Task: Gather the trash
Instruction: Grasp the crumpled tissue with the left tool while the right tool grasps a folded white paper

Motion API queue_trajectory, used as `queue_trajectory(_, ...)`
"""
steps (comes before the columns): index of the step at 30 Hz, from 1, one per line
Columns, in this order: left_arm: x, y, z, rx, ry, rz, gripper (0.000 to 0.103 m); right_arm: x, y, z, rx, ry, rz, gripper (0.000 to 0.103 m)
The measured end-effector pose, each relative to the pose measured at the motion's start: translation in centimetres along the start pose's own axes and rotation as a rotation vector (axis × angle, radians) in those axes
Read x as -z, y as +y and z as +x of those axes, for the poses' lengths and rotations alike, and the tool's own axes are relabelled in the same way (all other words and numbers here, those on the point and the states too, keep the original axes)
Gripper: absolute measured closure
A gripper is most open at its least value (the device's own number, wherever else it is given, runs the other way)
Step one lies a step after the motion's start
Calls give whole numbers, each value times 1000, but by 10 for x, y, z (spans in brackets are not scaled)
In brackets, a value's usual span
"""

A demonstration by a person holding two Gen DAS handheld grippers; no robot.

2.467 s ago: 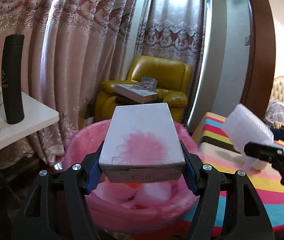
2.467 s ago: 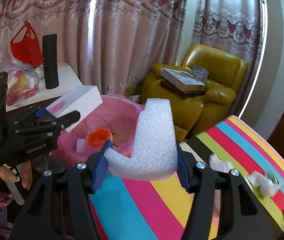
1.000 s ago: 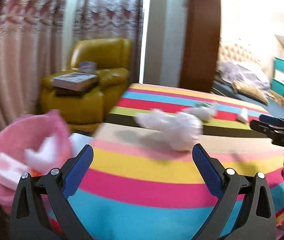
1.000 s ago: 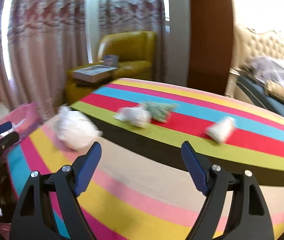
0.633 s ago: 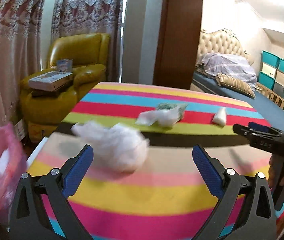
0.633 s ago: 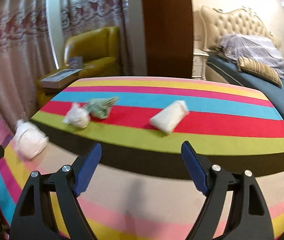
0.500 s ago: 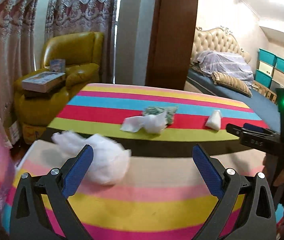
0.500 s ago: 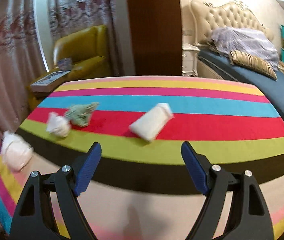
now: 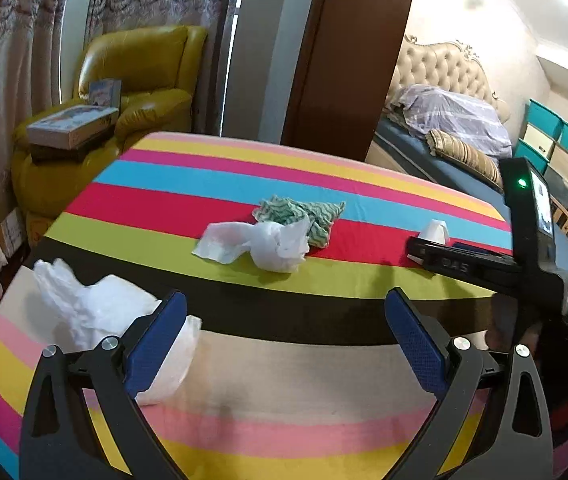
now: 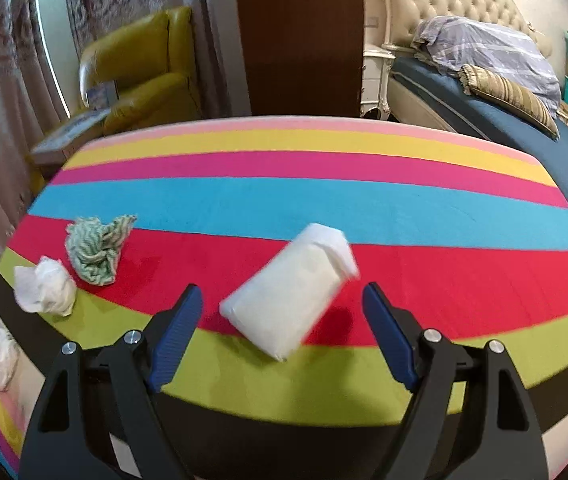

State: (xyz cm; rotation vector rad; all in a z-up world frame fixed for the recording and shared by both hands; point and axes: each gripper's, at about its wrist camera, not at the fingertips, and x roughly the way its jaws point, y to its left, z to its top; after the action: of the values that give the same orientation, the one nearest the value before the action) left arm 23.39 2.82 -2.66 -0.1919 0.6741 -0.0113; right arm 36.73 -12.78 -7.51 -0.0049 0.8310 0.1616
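My right gripper (image 10: 282, 334) gapes, released, around the white packet (image 10: 289, 294); my left gripper (image 9: 285, 340) gapes empty beside crumpled plastic (image 9: 96, 312) on the striped surface (image 9: 284, 420).

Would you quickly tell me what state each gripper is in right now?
Left gripper: open, holding nothing.
Right gripper: open, holding nothing; the white packet lies ahead of its jaws, ungripped.

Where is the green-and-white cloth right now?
The green-and-white cloth lies crumpled on the red stripe, left in the right wrist view, just behind the crumpled white tissue.
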Motion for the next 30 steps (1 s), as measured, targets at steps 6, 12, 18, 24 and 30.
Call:
queue_trajectory(6, -1, -6, 15, -2, 44, -7, 9, -5, 8, 12, 8, 18, -50, 50)
queue_trajectory(12, -8, -7, 27, -35, 63, -17, 9, 0, -5, -5, -41, -51, -54, 56)
queue_trajectory(18, -24, -4, 44, -116, 72, -54, 9, 6, -12, -15, -75, -92, -28, 56)
queue_trajectory(24, -39, -10, 68, -209, 96, -5, 9, 7, -14, -17, -113, -93, -14, 56)
queue_trajectory(30, -50, -2, 86, -234, 123, 23, 30, 9, -21, -17, -145, -83, 37, 56)
